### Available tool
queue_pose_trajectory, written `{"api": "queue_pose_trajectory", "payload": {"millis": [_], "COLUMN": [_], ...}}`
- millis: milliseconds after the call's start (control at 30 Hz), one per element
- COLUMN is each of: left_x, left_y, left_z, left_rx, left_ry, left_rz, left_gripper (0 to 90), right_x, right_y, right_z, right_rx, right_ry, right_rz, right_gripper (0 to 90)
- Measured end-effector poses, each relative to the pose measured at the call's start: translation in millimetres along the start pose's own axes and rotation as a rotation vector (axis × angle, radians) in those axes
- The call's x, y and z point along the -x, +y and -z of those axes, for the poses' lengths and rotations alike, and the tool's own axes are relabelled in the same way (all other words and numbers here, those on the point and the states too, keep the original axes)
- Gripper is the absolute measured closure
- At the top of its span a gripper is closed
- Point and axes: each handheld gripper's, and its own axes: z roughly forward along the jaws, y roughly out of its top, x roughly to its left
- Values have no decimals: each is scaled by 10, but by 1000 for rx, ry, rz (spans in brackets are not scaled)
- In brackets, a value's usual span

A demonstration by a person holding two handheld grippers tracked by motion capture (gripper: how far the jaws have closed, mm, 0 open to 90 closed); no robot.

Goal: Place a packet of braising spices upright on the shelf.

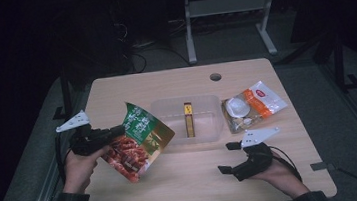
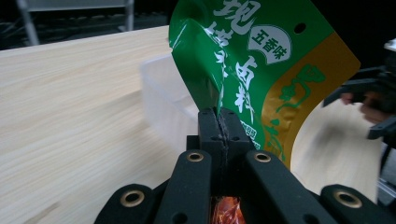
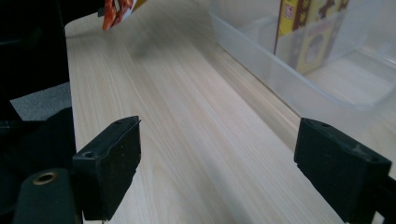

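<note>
High view: the left gripper (image 1: 112, 133) holds the green snack pouch (image 1: 138, 140) clear of the table (image 1: 185, 180), just left of the clear bin (image 1: 187, 120) that holds a yellow box (image 1: 188, 119); swung low, the pouch could clip the bin's wall
Left gripper view: jaws clamped together on the pouch's thin edge (image 2: 219, 100); so slight a hold could let it slip or twist
Right gripper view: the right gripper (image 3: 217, 168) is spread wide and empty over bare wood beside the bin (image 3: 280, 70), too far off to catch a drop
</note>
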Motion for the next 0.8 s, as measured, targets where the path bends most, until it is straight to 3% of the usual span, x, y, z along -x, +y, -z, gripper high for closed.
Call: {"api": "queue_pose_trajectory", "payload": {"millis": [400,800], "left_x": [272,389], "left_y": [8,-8], "left_z": [-264,-430], "left_rx": [11,8], "left_ry": [-71,-114], "left_rz": [-18,-16], "left_gripper": [900,900], "right_x": [-99,-112], "right_y": [241,457], "right_z": [-295,-523], "right_rx": [45,107], "right_ry": [58,98], "right_rz": [11,6], "right_gripper": [159,228]}}
